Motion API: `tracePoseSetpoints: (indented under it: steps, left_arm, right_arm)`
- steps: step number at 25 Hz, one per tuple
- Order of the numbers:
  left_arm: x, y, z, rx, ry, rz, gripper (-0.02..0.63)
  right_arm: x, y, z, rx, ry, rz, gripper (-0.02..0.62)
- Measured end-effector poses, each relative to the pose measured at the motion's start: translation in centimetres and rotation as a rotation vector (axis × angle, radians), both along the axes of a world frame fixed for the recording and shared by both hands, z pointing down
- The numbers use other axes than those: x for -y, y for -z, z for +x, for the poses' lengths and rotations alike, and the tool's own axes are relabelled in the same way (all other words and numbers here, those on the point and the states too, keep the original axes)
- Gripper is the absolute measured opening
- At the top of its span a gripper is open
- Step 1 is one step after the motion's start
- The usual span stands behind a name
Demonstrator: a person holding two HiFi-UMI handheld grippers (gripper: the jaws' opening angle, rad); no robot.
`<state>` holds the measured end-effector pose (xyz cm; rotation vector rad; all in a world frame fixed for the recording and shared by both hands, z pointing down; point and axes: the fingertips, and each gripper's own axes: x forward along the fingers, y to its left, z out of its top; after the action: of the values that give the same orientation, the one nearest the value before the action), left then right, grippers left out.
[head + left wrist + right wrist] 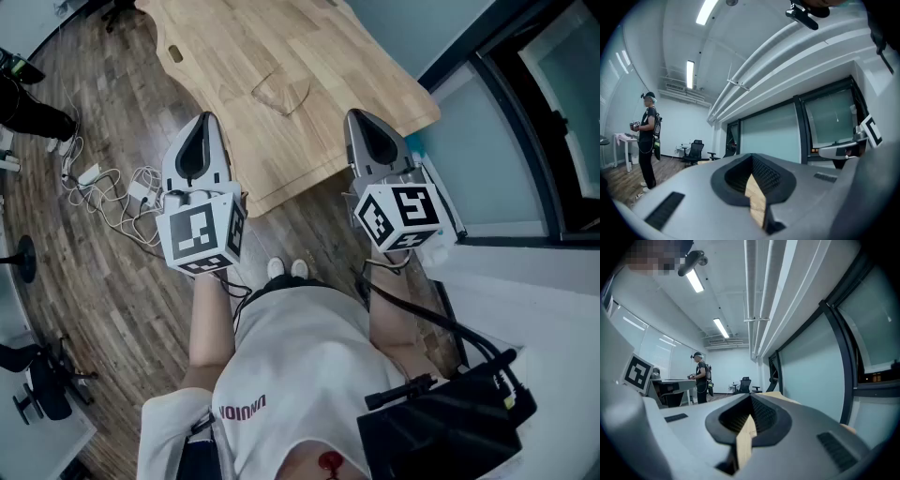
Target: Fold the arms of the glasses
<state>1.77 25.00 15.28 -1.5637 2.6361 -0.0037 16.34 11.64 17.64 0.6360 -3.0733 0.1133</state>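
Note:
The glasses (279, 94) are clear-framed and faint, lying on the light wooden table (356, 75) well beyond both grippers. My left gripper (203, 120) is held level over the wood floor, short of the table's near edge, with its jaws shut and nothing between them. The right gripper (360, 114) is level too, its tip over the table's near edge, and its jaws look shut and empty. In the left gripper view the left gripper (753, 174) shows only a sliver of table between its pads. The right gripper (749, 414) looks the same in the right gripper view.
White cables and a power strip (112, 192) lie on the floor to the left. A black bag (450, 427) hangs at my right hip. A glass wall (525, 141) runs along the right. Another person (647, 136) stands far off beside a desk, near an office chair (696, 151).

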Motion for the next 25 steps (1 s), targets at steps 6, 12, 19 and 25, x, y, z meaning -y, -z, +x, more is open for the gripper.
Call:
tracePoseSetpoints:
  steps: [6, 12, 19, 25]
  left_arm:
    - [-0.1, -0.1, -0.1, 0.001, -0.003, -0.003, 0.014]
    - [-0.6, -0.1, -0.1, -0.007, -0.013, 0.006, 0.014]
    - [-1.4, -1.1, -0.4, -0.038, -0.026, -0.007, 0.014]
    - [-1.7, -4.0, -1.3, -0.087, -0.017, -0.042, 0.014]
  right_arm:
    - [-0.1, 0.0, -0.4, -0.005, 0.007, 0.004, 0.020]
    - [-0.8, 0.0, -0.6, -0.002, 0.012, 0.003, 0.020]
    - [-0.8, -1.5, -0.4, -0.005, -0.054, -0.066, 0.021]
    - [-0.4, -4.6, 0.1, -0.039, -0.130, -0.141, 0.021]
